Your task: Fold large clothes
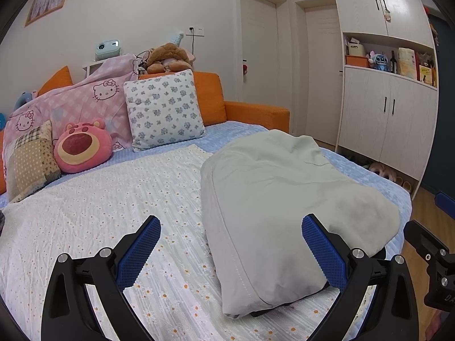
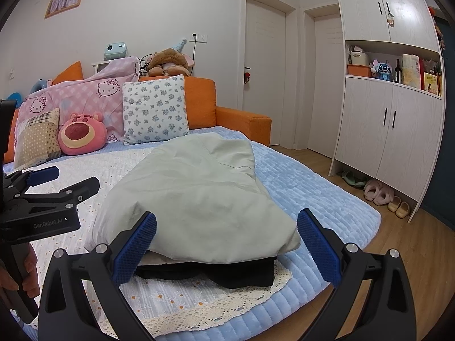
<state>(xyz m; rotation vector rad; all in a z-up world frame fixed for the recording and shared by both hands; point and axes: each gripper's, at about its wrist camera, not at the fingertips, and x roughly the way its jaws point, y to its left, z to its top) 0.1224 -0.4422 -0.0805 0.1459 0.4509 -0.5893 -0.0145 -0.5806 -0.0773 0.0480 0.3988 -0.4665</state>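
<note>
On floral bedspread (image 1: 113,213), folded grey garment (image 1: 284,193)

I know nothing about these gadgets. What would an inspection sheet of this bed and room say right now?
Surface: white daisy-print sheet over a blue quilted bedcover.
Job's things: pale grey-green folded garment lying on a black garment.
Clutter: floral square cushion, pink bear plush.
Grippers: left gripper open, right gripper open, both empty.
Cables: black cord hanging from the wall socket.
Surroundings: white cupboard, slippers beneath it.
</note>
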